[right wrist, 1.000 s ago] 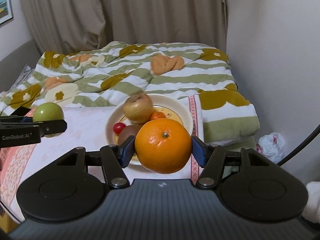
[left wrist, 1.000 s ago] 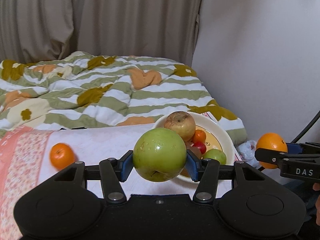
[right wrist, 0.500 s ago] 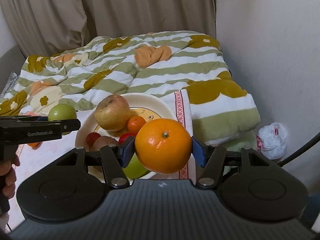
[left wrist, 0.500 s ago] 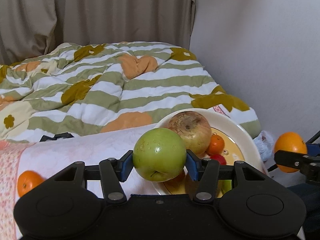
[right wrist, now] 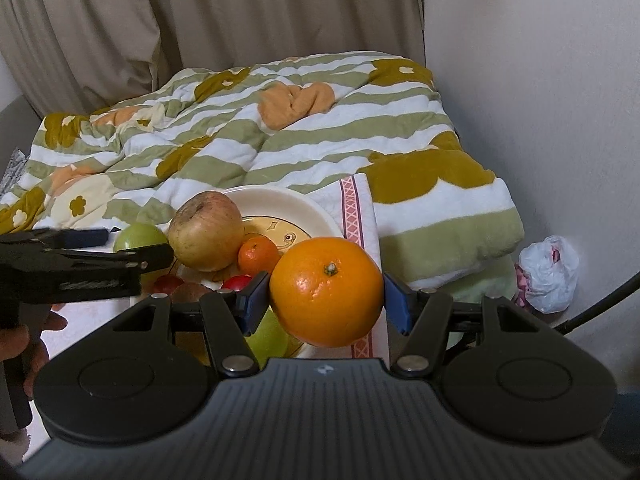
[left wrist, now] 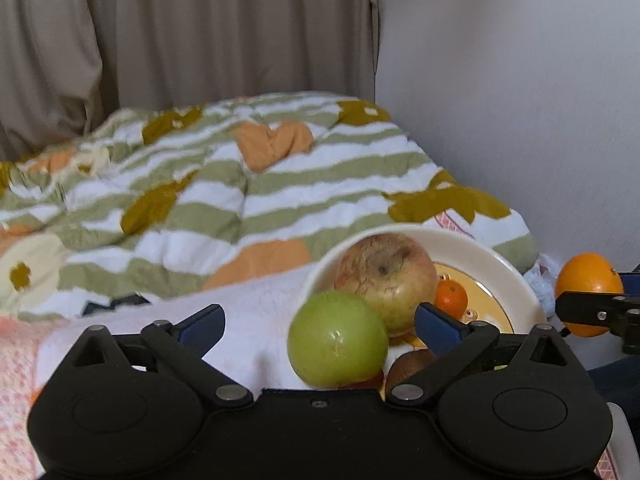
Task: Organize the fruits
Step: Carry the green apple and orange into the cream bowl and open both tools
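Note:
My left gripper (left wrist: 320,322) has its jaws opening wide. The green apple (left wrist: 338,338) lies between them, free of both pads, at the near left rim of the cream plate (left wrist: 500,256). On the plate are a big yellow-red apple (left wrist: 386,276), a small mandarin (left wrist: 451,300), a brown kiwi (left wrist: 408,366) and cherry tomatoes (right wrist: 236,282). My right gripper (right wrist: 326,304) is shut on a large orange (right wrist: 326,292), held over the plate's (right wrist: 280,196) near right edge. In the right wrist view the left gripper (right wrist: 80,264) reaches in from the left beside the green apple (right wrist: 140,236).
The plate sits on a white towel (left wrist: 248,320) with a pink border, laid on a bed. A striped green and white quilt (right wrist: 280,128) is bunched behind it. The wall stands close on the right, with a white plastic bag (right wrist: 548,276) on the floor. A hand (right wrist: 24,344) grips the left handle.
The left jaws have sprung wide and let go of the green apple, which now rests lower at the plate's rim. Both grippers came down closer to the plate; the right still holds the orange.

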The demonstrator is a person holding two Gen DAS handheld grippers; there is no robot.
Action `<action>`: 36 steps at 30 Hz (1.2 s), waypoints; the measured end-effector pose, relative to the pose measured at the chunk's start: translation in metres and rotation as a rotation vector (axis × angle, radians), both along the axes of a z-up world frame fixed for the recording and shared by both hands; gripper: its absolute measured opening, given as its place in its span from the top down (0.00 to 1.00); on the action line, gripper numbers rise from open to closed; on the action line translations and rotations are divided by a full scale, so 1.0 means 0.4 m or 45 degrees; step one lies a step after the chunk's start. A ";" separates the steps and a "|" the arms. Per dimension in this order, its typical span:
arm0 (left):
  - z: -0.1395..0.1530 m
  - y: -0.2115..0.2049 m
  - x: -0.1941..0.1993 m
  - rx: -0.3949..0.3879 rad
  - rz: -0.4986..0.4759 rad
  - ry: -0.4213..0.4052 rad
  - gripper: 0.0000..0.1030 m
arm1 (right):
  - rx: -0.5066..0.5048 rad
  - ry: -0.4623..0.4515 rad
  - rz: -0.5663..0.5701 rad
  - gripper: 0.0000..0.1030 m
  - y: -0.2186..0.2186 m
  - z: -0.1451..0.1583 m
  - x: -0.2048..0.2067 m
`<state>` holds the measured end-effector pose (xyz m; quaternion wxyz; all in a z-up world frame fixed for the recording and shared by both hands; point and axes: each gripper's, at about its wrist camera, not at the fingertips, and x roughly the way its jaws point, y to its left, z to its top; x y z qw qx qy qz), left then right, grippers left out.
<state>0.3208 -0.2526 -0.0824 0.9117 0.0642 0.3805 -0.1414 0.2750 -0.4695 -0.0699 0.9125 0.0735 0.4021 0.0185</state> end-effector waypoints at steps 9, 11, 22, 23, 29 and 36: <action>0.039 0.025 -0.065 0.001 -0.003 0.012 0.00 | -0.015 0.002 0.060 0.27 0.019 -0.013 0.046; 0.042 0.035 -0.079 -0.012 -0.001 0.001 0.00 | -0.021 0.005 0.077 0.27 0.030 -0.022 0.060; 0.036 0.073 -0.112 -0.017 0.061 0.033 0.00 | -0.060 0.003 0.131 0.27 0.066 -0.092 0.112; 0.036 0.076 -0.115 -0.017 0.066 0.032 0.00 | -0.063 0.000 0.140 0.27 0.069 -0.093 0.114; 0.033 0.090 -0.134 -0.023 0.094 0.041 0.00 | -0.093 0.001 0.176 0.27 0.088 -0.113 0.121; 0.052 0.102 -0.166 -0.033 0.120 0.026 0.00 | -0.171 -0.167 0.163 0.00 0.101 -0.065 0.072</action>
